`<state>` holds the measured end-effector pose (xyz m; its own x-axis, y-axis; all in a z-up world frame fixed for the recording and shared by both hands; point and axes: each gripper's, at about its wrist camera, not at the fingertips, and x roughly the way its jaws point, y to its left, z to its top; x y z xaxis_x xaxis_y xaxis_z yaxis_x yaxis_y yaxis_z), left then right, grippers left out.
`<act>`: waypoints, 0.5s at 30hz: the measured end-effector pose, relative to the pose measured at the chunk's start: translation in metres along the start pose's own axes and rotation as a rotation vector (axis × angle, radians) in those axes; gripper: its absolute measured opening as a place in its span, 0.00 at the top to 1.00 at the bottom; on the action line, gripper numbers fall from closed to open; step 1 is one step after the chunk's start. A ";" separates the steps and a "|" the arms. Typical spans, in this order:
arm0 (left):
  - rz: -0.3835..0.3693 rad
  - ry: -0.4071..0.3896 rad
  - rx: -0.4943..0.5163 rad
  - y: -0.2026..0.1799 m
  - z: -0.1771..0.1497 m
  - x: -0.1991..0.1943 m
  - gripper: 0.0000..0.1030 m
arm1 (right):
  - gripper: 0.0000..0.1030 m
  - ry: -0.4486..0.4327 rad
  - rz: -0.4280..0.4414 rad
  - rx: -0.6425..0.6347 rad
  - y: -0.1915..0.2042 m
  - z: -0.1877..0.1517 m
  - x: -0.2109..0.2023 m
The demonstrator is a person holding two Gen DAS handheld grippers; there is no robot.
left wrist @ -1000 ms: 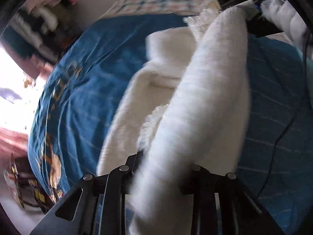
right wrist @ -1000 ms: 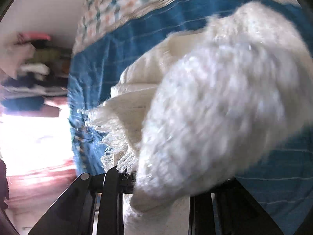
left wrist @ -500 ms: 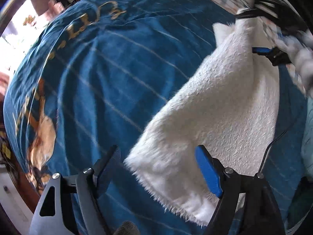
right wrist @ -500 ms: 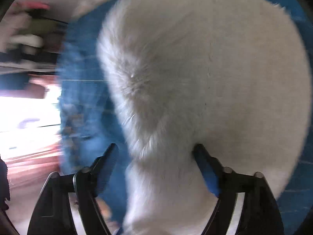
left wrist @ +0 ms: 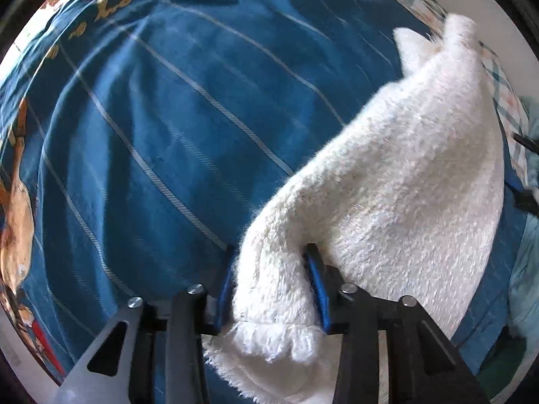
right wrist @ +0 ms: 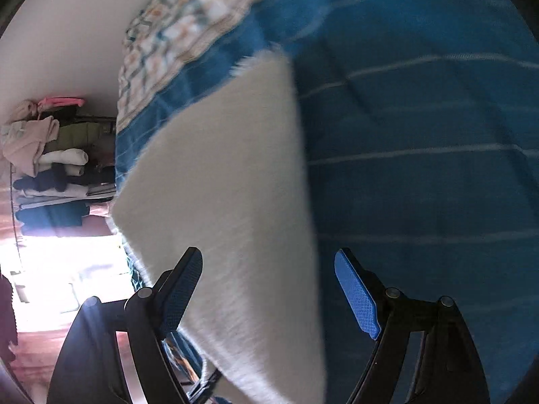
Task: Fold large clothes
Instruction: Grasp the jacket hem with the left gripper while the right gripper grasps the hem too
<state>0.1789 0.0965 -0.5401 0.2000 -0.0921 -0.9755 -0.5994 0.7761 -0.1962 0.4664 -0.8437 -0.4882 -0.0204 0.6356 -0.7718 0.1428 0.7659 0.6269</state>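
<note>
1. Two grippers work one white fluffy garment [left wrist: 397, 202], which lies on the blue striped bedspread [left wrist: 175, 124] toward its checked-pillow end; one bunched, fringed corner of it is at the left gripper [left wrist: 271, 289].
2. Left gripper's jaws are closing, with that bunched corner between the blue pads [left wrist: 224, 289], which look to be pressing on its sides.
3. Right gripper [right wrist: 269, 298] stands wide, its pads clear of the cloth; the garment's straight edge [right wrist: 235, 202] runs between them without being pinched.
4. Handling, as a judgement: the garment looks thick, soft and limp, light enough for one corner hold yet bulky. It will sag and drape and hold no crease, and the pile may slip under a shallow pinch.
5. Best hold, I judge, is deep on a corner or hem, gathering a full wad of cloth, one corner per gripper, so that the edge stays taut.
6. Gold lettering [left wrist: 107, 3] runs along the bedspread's far border, opposite the garment, too distorted to read. No brand or label shows on the garment.
</note>
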 end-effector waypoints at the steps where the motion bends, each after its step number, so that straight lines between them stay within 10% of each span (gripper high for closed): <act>1: 0.002 0.005 -0.005 0.000 0.001 -0.002 0.66 | 0.20 0.033 0.029 -0.012 -0.014 0.007 0.010; 7: -0.007 0.056 -0.042 0.007 0.021 0.002 0.66 | 0.14 0.120 0.225 -0.041 0.002 0.014 0.145; 10: -0.009 0.073 -0.034 0.012 0.032 0.002 0.66 | 0.59 0.079 0.225 -0.071 0.003 0.003 0.137; 15: -0.024 0.092 0.032 0.018 0.061 0.000 0.69 | 0.71 -0.067 0.315 0.201 -0.031 -0.056 0.082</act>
<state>0.2150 0.1485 -0.5375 0.1407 -0.1667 -0.9759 -0.5698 0.7925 -0.2175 0.4050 -0.8098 -0.5656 0.1189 0.8242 -0.5537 0.3230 0.4952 0.8065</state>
